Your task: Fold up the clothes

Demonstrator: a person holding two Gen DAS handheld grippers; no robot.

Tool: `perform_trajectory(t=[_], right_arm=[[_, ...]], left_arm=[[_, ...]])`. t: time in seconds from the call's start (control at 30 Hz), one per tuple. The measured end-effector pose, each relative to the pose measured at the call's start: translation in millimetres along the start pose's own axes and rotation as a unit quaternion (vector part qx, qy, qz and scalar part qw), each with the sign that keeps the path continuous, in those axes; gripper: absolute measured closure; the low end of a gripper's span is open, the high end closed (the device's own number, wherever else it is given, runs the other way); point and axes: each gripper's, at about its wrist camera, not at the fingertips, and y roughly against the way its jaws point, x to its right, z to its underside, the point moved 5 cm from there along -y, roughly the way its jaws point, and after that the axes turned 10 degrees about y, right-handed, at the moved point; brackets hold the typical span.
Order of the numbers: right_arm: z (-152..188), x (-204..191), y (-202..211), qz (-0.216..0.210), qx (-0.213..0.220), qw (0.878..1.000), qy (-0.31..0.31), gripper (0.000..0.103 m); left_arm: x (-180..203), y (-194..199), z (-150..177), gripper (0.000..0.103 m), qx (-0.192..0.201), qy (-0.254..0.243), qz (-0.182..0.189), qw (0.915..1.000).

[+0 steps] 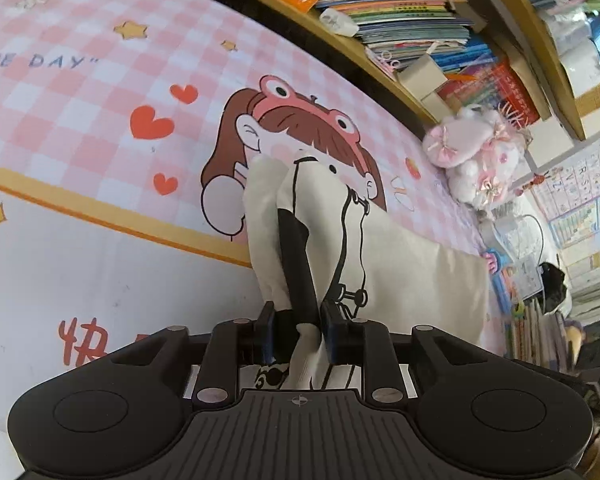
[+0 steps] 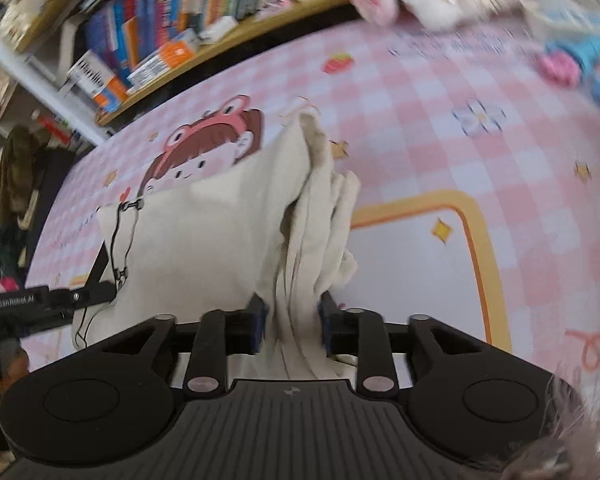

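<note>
A cream garment (image 1: 412,268) with a black line drawing and a black band lies partly on the pink checked table cover (image 1: 80,120). My left gripper (image 1: 298,332) is shut on a bunched edge of it, with the black band running up between the jaws. My right gripper (image 2: 292,320) is shut on another bunched, folded edge of the same garment (image 2: 196,232), lifted off the cover (image 2: 440,120). The left gripper (image 2: 40,300) shows at the left edge of the right wrist view, holding the garment's far side.
A wooden shelf with books (image 1: 400,20) runs along the table's far edge. A pink and white plush toy (image 1: 476,152) and small toys (image 1: 500,264) sit at the table's right end. The shelf (image 2: 160,40) and blue toys (image 2: 592,64) also show in the right wrist view.
</note>
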Motion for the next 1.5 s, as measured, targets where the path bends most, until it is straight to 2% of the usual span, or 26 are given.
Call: perform_trajectory(t=[0.07,0.2,0.3,0.37,0.4,0.47,0.53,0.57,0.93,1.5], right_arm=[[0,2,-1,-0.006,0.002,1.000,-0.010,0.061],[1,4,-4,-0.020,0.006,0.999,-0.024,0.057],[-1,1,-8,-0.024,0.012,1.000,-0.013,0.055],[-4,-4,-12,-0.018,0.015,1.000,0.008,0.055],[-5,-7,-14,-0.016,0.017,1.000,0.018,0.056],[-5,-10,-16,-0.012,0.018,0.999,0.029,0.065],[-4,-11,-14,-0.015,0.020,0.999,0.029,0.080],[-4,-12,-12,-0.015,0.024,0.999,0.033,0.081],[3,-22,16,-0.013,0.047,0.996,0.080,0.082],[32,-30,37,-0.053,0.046,0.990,0.124,0.082]], left_arm=[[-3,-3,0,0.068,-0.002,0.008,-0.003,1.0000],[-4,-8,1,0.067,0.006,0.021,0.010,0.9997],[0,-12,1,0.070,0.012,0.018,0.011,0.9997],[2,-12,1,0.076,0.017,0.021,0.008,0.9996],[4,-11,3,0.078,0.021,0.019,0.005,0.9996],[7,-9,5,0.084,0.027,0.015,-0.001,0.9995],[11,-7,8,0.086,0.034,0.012,-0.006,0.9993],[13,-4,9,0.086,0.038,0.011,-0.003,0.9992],[30,23,34,0.087,0.074,0.005,0.007,0.9972],[29,56,76,0.087,0.120,0.042,-0.004,0.9918]])
